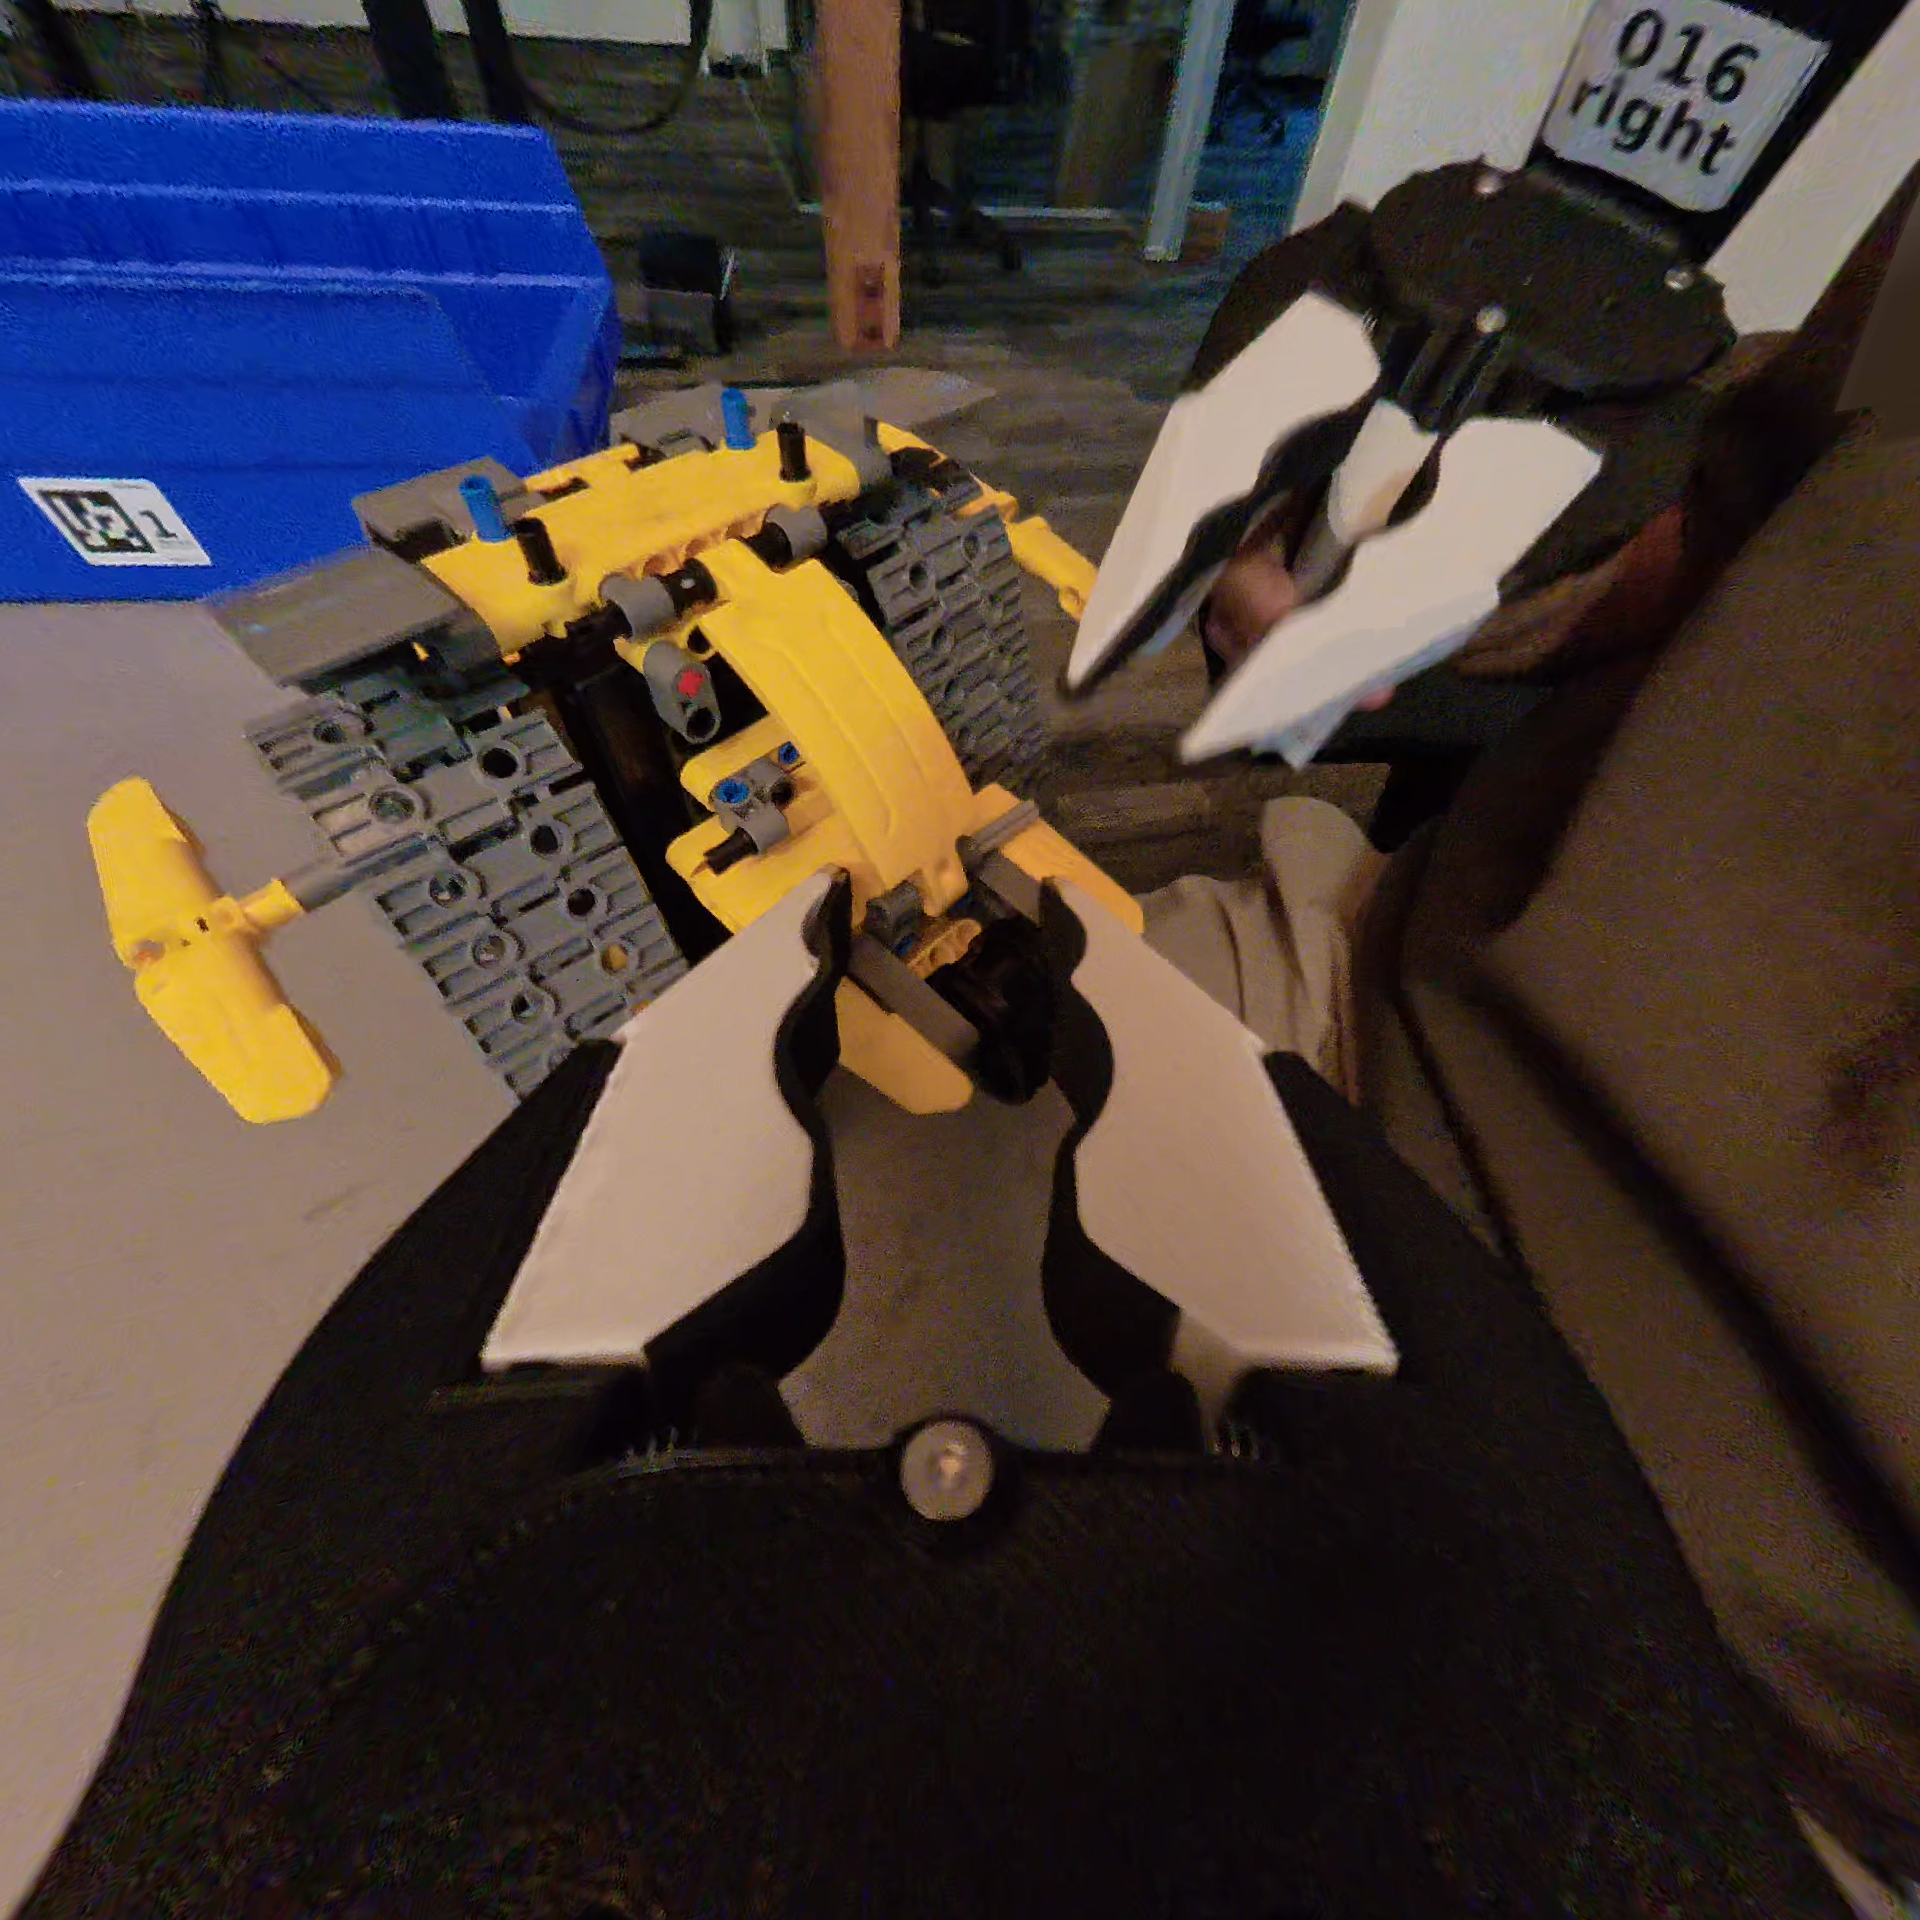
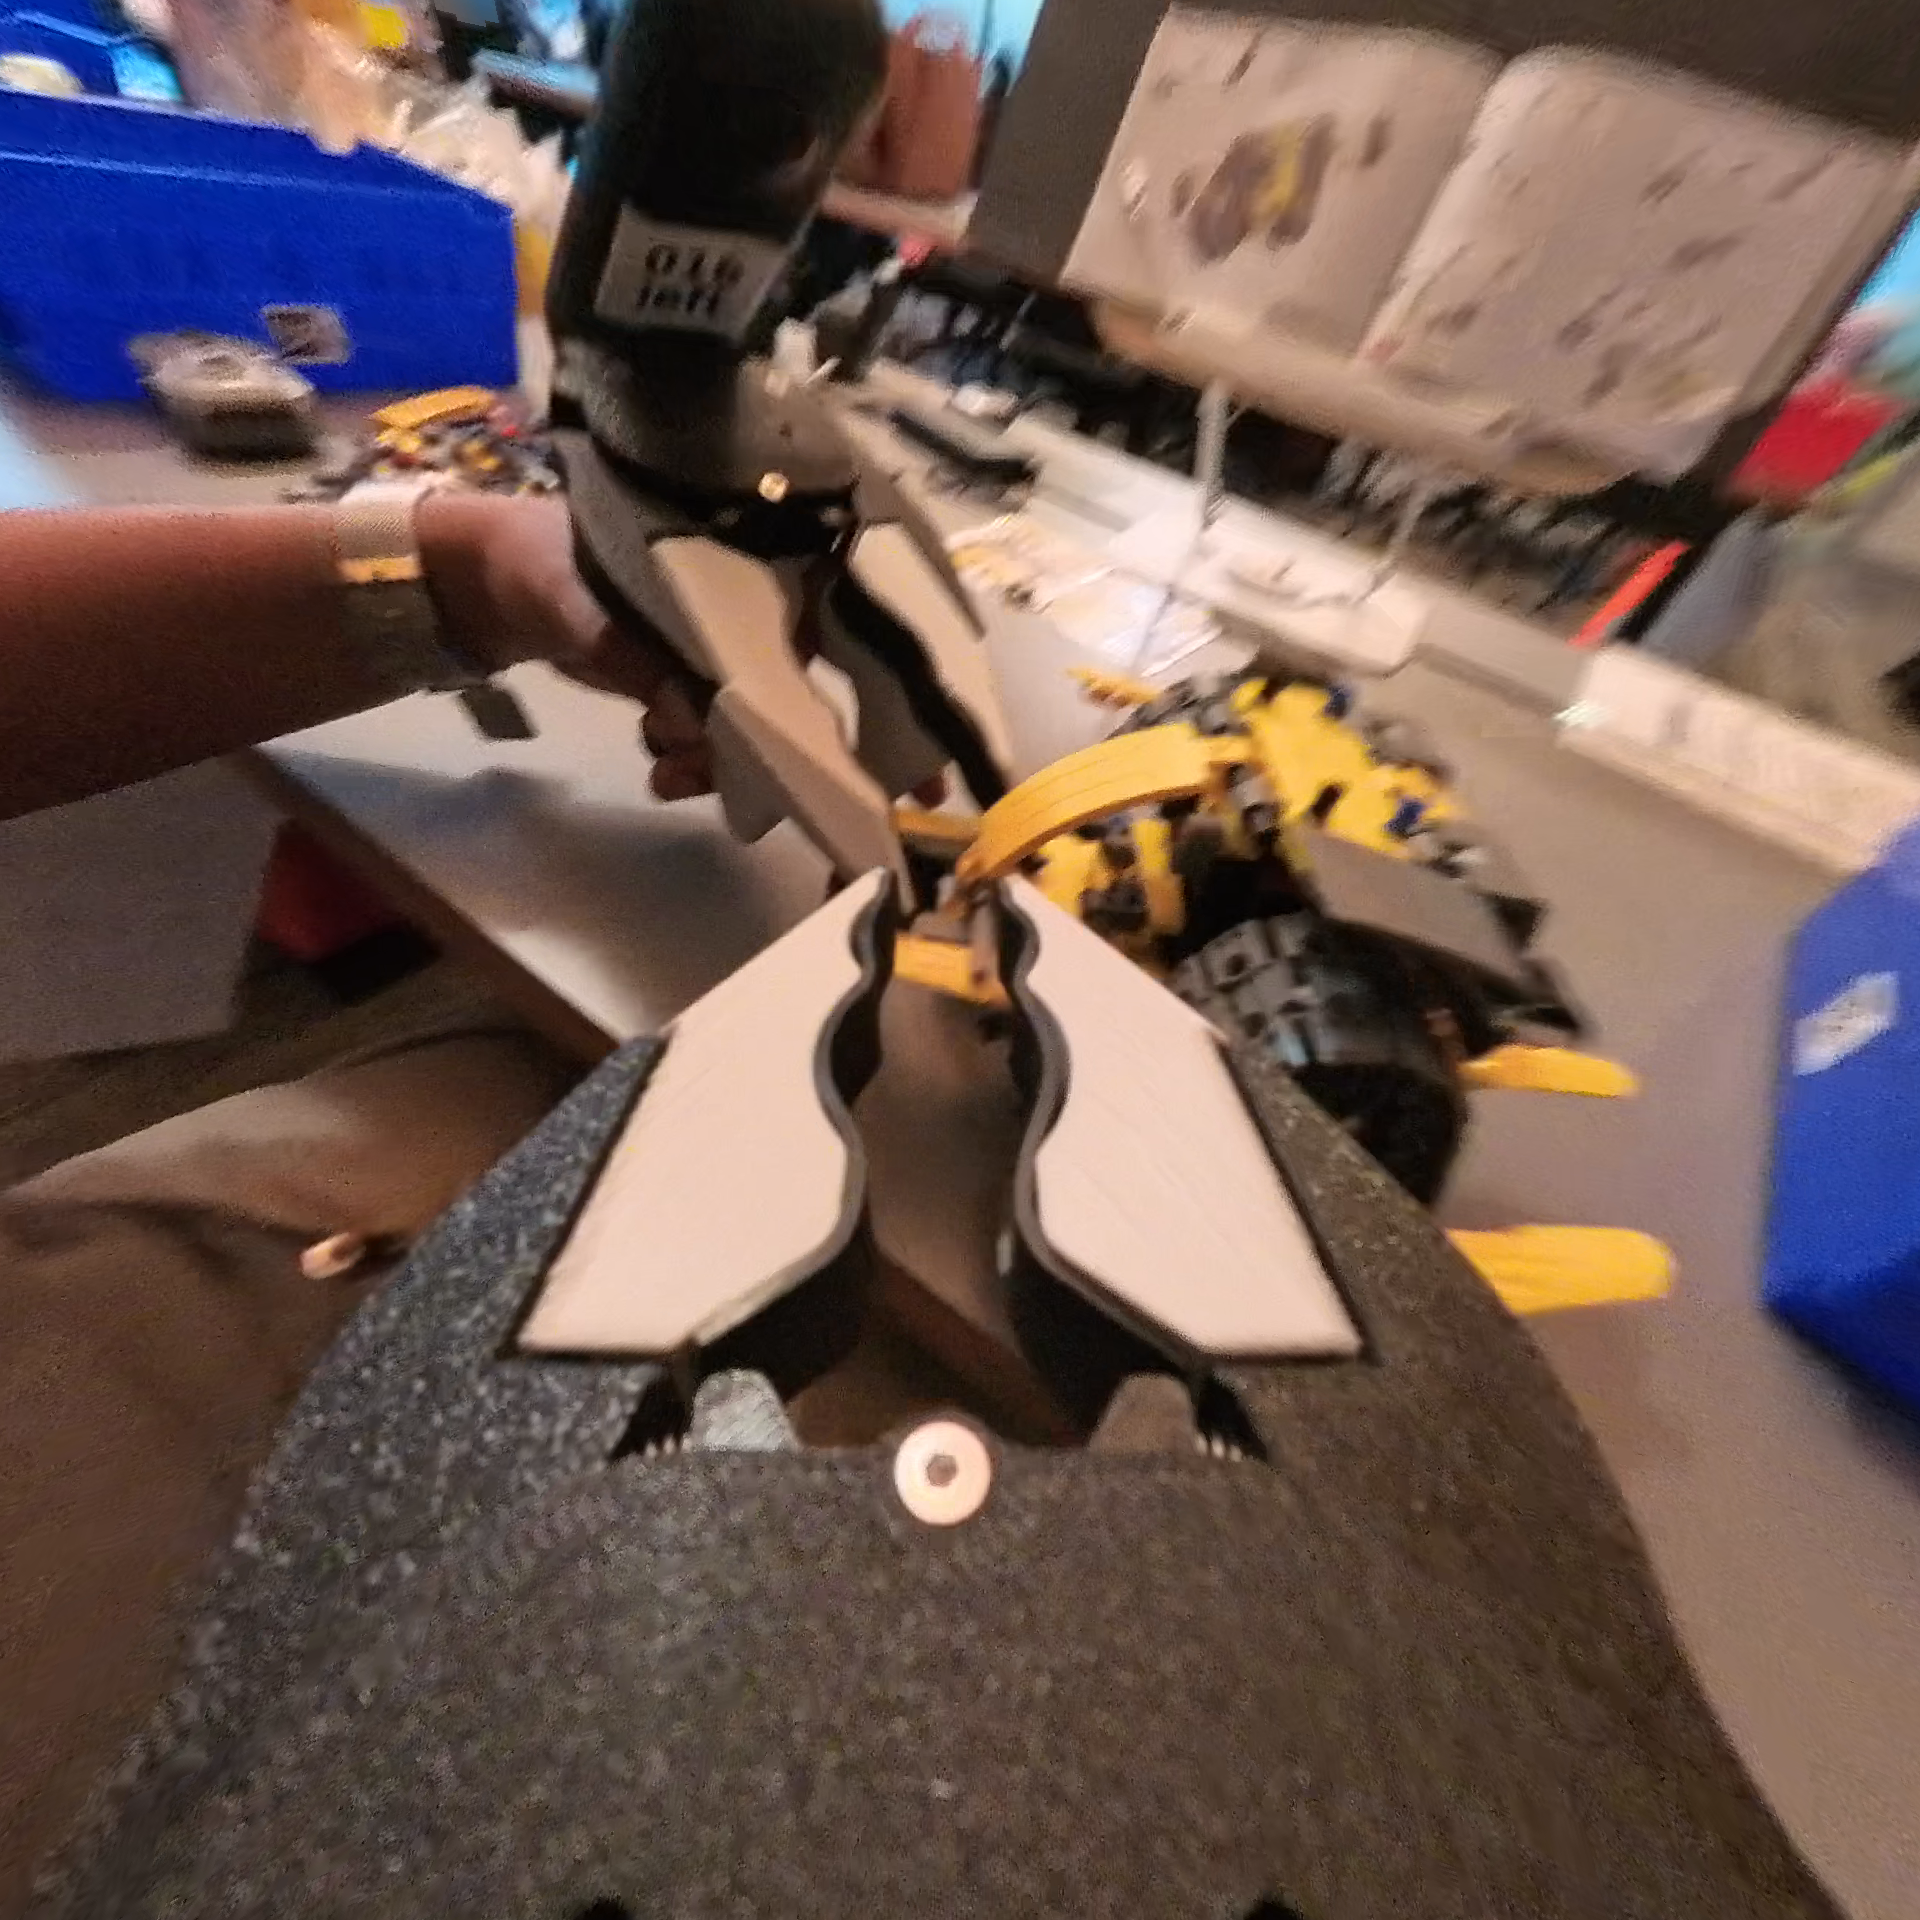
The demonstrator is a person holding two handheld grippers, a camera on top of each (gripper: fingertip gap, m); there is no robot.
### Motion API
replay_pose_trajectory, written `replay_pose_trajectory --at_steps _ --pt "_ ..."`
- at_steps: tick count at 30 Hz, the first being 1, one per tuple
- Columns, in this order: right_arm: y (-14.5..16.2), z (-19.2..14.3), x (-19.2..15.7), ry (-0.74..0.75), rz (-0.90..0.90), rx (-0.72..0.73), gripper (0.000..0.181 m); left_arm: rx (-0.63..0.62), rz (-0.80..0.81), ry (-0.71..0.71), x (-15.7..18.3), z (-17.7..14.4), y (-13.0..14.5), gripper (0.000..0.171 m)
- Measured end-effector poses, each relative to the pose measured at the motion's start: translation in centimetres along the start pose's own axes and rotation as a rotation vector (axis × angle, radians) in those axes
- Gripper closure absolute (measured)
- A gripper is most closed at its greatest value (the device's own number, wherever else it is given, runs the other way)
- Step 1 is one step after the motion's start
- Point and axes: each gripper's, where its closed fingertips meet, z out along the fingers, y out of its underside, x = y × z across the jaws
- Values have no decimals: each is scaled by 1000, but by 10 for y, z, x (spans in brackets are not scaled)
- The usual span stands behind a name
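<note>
A yellow and grey brick-built tracked vehicle (image 1: pixel 790 665) sits at the edge of a grey table (image 1: pixel 156 1247), its near end past the edge. My left gripper (image 1: pixel 940 914) is shut on that near end, a finger on each side of the yellow and black parts. It also shows in the blurred right wrist view (image 2: pixel 831 790), held by a person's hand and reaching down to the model (image 2: pixel 1247 831). My right gripper (image 2: pixel 948 894) is open and empty, its tips just short of the model's near end. In the left wrist view it (image 1: pixel 1132 717) hangs in the air to the right of the model.
A blue bin (image 1: pixel 260 343) with a tag stands behind the model. A yellow paddle piece (image 1: pixel 197 956) sticks out on an axle to the left. A brown cushion (image 1: pixel 1662 1039) lies at the right. Loose bricks (image 2: pixel 447 447) and another blue box (image 2: pixel 1849 1122) are on the table. The grippers' ends are close to 4 cm from one another.
</note>
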Motion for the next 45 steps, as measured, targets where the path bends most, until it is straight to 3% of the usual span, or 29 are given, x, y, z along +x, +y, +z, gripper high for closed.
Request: replay_pose_trajectory --at_steps 3,9,16,23,45 --pt "-12 -12 12 125 -156 49 176 -15 19 1 1 0 1 150" --pt "22 -14 5 91 -235 -172 168 -133 92 15 2 2 0 155" --pt "34 -8 14 88 -101 -191 160 -218 155 55 2 6 0 162" --pt "37 -6 10 -12 95 -144 165 -171 203 48 0 7 -1 163" --pt "37 -11 24 -6 118 -180 180 -67 252 35 4 16 -5 168"
